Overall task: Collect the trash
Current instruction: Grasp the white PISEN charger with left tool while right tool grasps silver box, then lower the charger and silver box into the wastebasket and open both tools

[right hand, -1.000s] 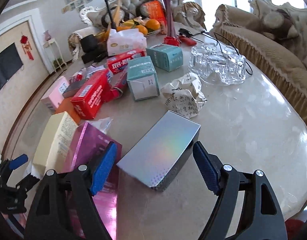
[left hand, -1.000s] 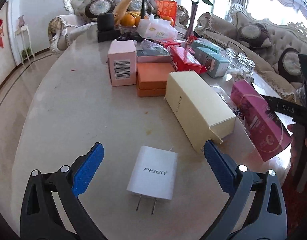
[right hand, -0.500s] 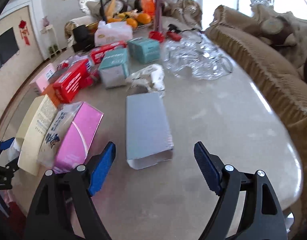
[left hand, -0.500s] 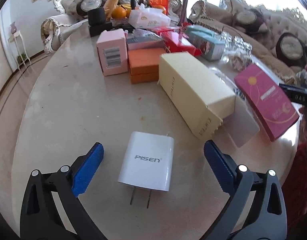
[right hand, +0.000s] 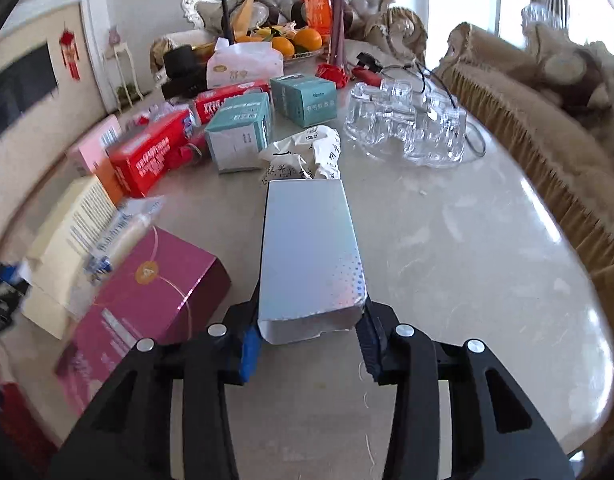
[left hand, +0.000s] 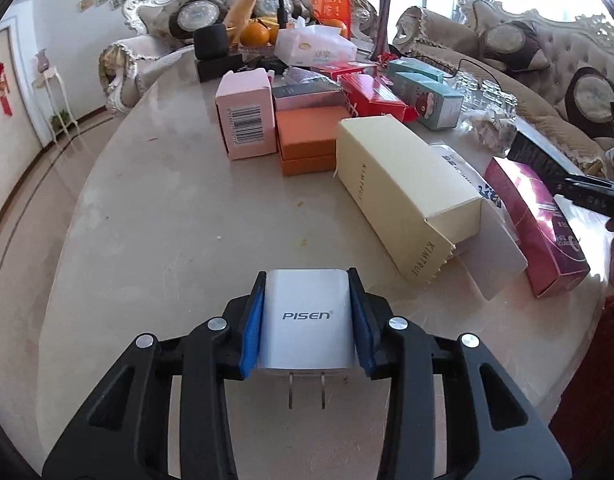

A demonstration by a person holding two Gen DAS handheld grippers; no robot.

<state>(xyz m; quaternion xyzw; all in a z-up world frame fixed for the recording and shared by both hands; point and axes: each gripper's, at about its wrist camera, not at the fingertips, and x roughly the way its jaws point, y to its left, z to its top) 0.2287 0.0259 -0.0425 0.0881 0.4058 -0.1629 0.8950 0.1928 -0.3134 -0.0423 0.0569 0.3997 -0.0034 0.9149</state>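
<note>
In the left wrist view my left gripper (left hand: 307, 320) is shut on a white PISEN plug charger (left hand: 307, 312), prongs pointing toward the camera, low over the marble table (left hand: 147, 240). In the right wrist view my right gripper (right hand: 309, 336) is shut on the near end of a silver holographic box (right hand: 311, 256) that points away along the table. A crumpled printed paper (right hand: 307, 156) lies just beyond the box's far end.
A cream box (left hand: 407, 192), magenta box (right hand: 147, 300), orange box (left hand: 307, 140), pink box (left hand: 247, 120), red boxes (right hand: 151, 156) and teal boxes (right hand: 239, 136) crowd the table. Glass cups (right hand: 411, 128), a tissue pack, fruit bowl and vase stand farther back. Sofas ring the table.
Both grippers have closed: the left on the white charger, the right on the silver box, which has turned lengthwise between the fingers.
</note>
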